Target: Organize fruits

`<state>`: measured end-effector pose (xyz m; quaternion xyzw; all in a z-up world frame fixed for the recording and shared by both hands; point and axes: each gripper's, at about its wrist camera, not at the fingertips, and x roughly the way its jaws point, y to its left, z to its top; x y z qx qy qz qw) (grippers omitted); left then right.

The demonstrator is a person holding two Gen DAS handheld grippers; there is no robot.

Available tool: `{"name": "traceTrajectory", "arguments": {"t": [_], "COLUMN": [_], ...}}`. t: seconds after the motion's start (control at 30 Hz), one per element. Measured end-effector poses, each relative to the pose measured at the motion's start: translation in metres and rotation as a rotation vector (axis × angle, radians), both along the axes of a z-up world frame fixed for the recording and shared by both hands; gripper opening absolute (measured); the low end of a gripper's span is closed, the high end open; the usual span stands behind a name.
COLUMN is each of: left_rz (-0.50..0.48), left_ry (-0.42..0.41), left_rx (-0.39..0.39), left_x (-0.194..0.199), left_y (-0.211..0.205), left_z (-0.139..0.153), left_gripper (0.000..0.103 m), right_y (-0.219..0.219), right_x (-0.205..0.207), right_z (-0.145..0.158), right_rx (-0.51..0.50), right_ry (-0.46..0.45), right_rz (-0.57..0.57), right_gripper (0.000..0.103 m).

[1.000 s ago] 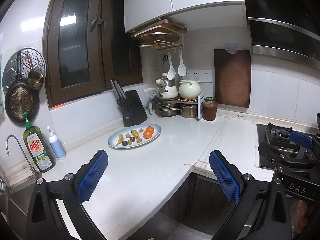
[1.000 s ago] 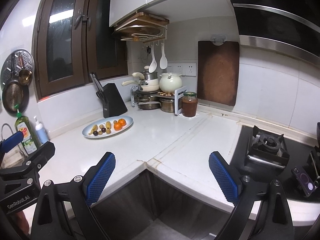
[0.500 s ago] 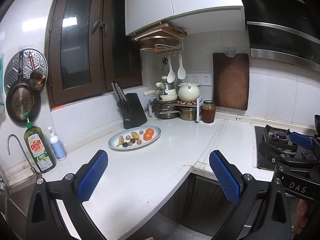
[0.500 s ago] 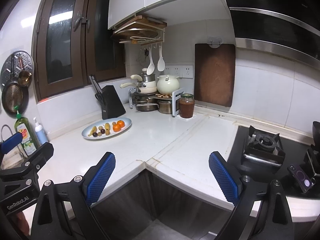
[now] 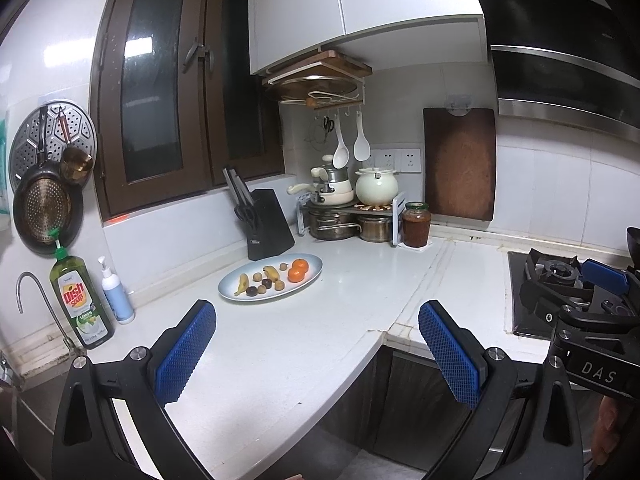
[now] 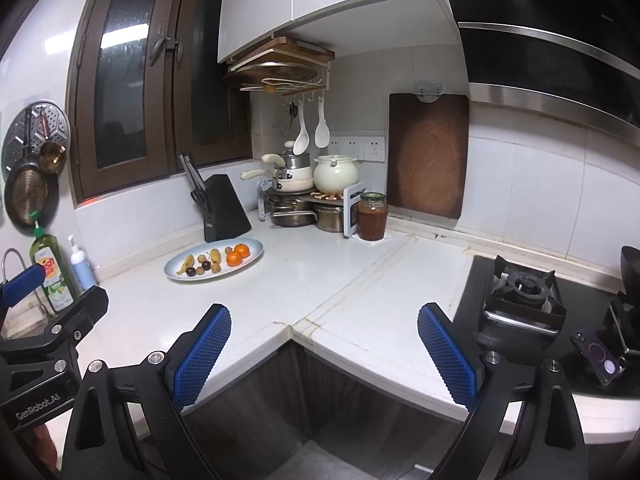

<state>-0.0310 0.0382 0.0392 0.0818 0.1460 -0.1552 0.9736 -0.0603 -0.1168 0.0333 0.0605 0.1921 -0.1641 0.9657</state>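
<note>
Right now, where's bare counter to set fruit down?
Free: the white counter between the fruit plate and the stove. Crowded: the back corner with the knife block, pot rack and jar.

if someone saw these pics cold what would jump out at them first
Probably the pale blue oval plate of fruit on the white countertop, with two bright orange tangerines and small yellow bananas among darker round fruits, just in front of the black knife block. Next, the blue-padded left gripper and right gripper filling each foreground, jaws wide open and empty.
</note>
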Motion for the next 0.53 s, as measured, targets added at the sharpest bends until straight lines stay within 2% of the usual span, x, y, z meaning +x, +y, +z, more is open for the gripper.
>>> {"name": "traceTrajectory", "arguments": {"t": [0.53], "left_rz": [-0.010], "left_ry": [0.024], "left_rx": [0.000], "left_x": [0.0013], "left_y": [-0.0089], "left_z": [-0.0017], "left_gripper": [0.103], "right_y": [-0.0054], "right_x": [-0.0040], "right_z": [0.0020], "right_rx": [0.005], "right_ry": [0.002], "right_rz": [-0.002], "right_gripper": [0.096]}}
